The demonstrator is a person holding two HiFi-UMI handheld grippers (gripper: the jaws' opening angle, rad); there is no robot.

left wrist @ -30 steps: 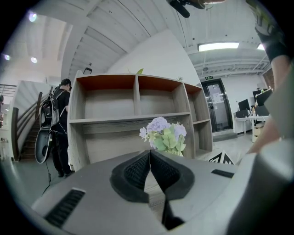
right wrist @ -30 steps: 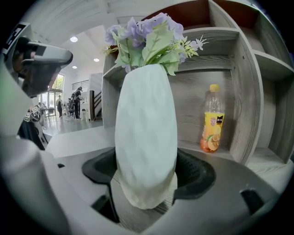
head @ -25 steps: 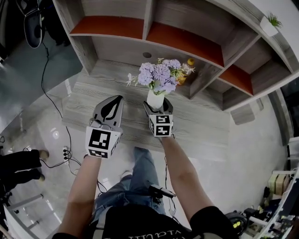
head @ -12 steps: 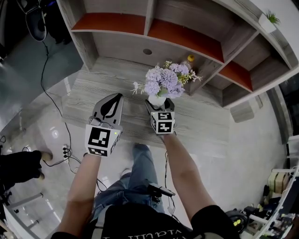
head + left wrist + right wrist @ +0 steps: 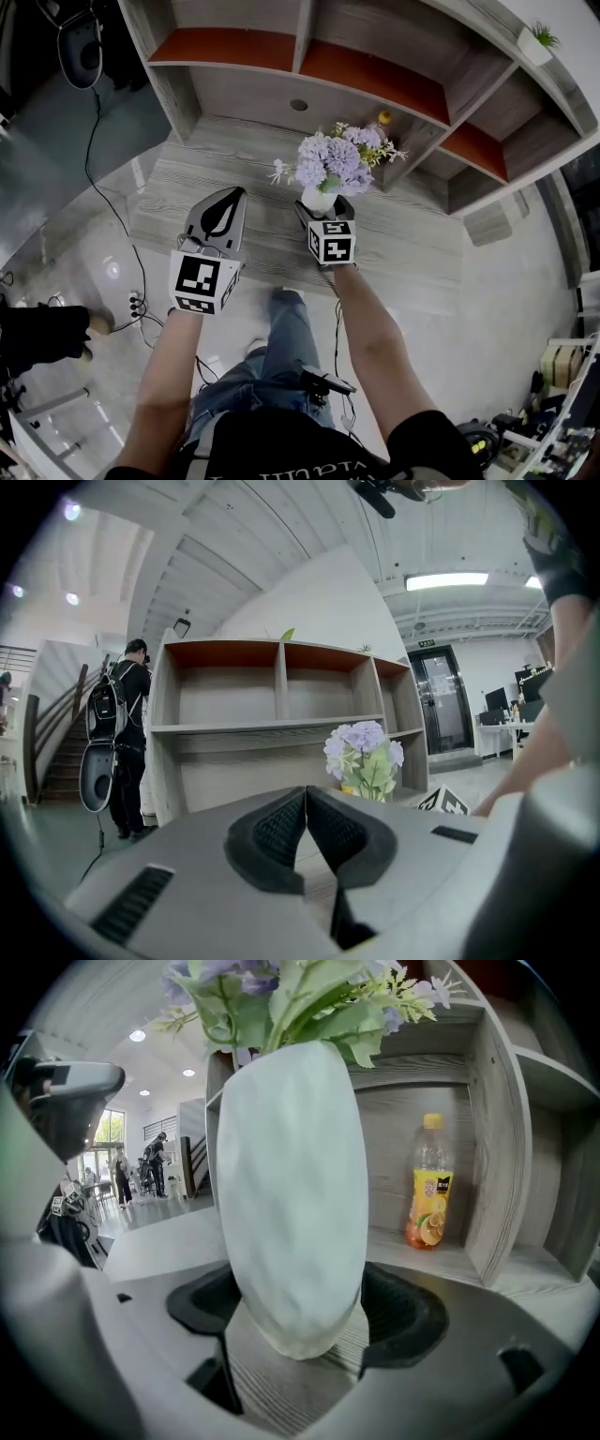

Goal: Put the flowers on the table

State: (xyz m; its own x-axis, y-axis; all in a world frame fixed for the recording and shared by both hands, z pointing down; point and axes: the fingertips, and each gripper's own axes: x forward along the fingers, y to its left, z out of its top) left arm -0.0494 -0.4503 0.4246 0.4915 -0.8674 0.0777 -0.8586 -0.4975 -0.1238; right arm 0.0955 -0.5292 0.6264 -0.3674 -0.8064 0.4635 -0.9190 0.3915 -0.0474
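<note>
The right hand-held gripper (image 5: 320, 202) pinches the white egg-shaped vase (image 5: 295, 1194) of purple flowers (image 5: 333, 159) low on its body, over the middle of the grey wood-grain tabletop (image 5: 403, 239). The left hand-held gripper (image 5: 307, 803), pressed together and empty, hovers just to its left. The carrying looks nearly done; setting down and letting go remain. Whether the vase's base touches the wood is hard to tell, and the right gripper view cuts off the blooms.

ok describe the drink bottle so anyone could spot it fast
Find the grey shelf unit with orange panels. On its low deck, behind the flowers in the white vase, the bottle stands against an upright divider. Only bottle there: yellow cap, orange drink, fruit label.
</note>
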